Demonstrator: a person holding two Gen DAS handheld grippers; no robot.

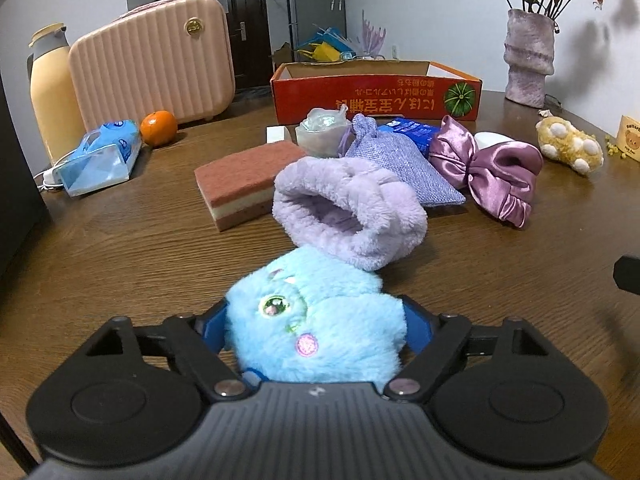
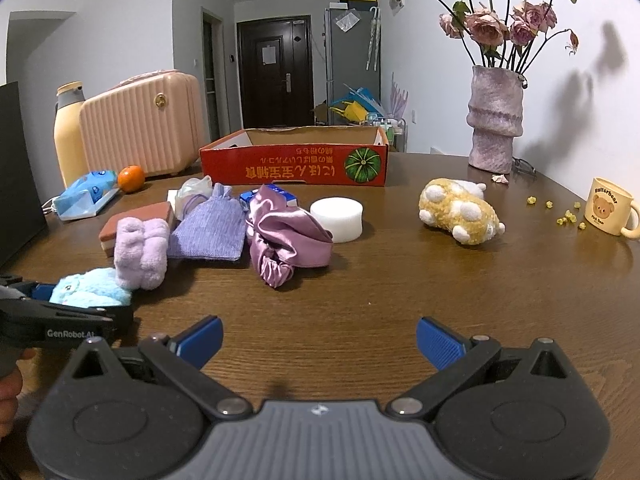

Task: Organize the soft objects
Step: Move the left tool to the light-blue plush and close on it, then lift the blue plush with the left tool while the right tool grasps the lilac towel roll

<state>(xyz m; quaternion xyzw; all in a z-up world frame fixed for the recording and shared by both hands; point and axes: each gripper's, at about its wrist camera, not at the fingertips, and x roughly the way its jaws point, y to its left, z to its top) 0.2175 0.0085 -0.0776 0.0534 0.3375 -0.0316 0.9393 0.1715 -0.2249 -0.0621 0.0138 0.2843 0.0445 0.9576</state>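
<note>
A light blue plush toy with an embroidered eye lies on the wooden table between the blue pads of my left gripper, which press on its two sides. In the right wrist view the same toy sits at the far left. Just beyond it lie a lilac fluffy roll, a purple woven pouch, a satin bow scrunchie and a layered sponge. A yellow plush lies apart at the right. My right gripper hovers open over bare table, with nothing between its fingers.
An open red cardboard box stands behind the pile. At the back left are a pink suitcase, a yellow flask, an orange and a tissue pack. A white foam cylinder, flower vase and mug stand to the right.
</note>
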